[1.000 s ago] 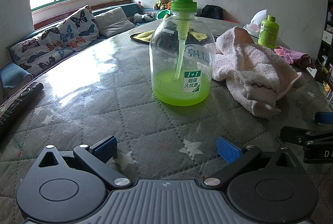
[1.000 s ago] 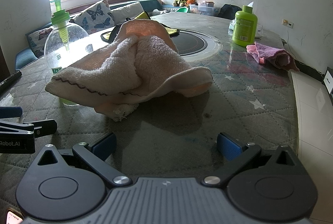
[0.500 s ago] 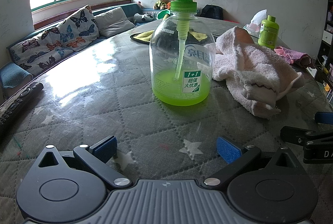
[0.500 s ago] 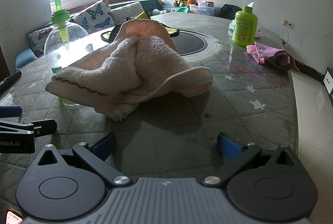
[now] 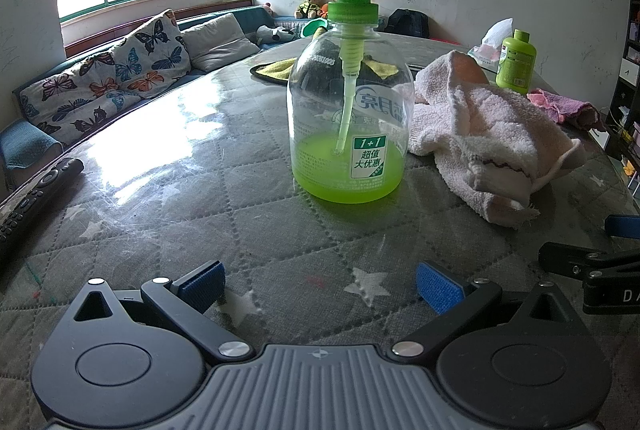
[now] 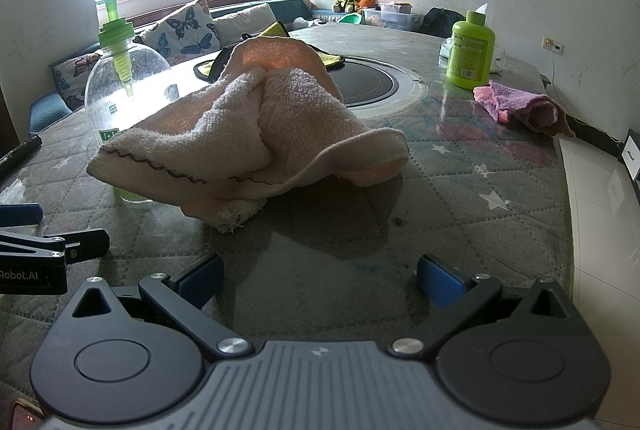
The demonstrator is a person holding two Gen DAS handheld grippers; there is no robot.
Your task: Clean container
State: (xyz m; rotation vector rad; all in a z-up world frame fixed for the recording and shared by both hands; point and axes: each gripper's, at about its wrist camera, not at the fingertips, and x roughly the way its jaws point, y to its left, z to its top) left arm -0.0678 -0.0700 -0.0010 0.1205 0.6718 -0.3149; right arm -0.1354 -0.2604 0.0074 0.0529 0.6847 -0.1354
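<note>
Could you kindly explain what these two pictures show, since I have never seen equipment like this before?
No robot here: a person holds two hand grippers, each with a camera looking along its fingers. One picture is from the left gripper, facing a pump bottle partly filled with green liquid. The other is from the right gripper, facing a crumpled towel beside that bottle. On the table also lie a green bottle, a pink cloth and a remote. Both grippers are open and hold nothing.

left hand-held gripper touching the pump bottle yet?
Apart. Left wrist view: bare table lies between the open left hand-held gripper and the pump bottle.
</note>
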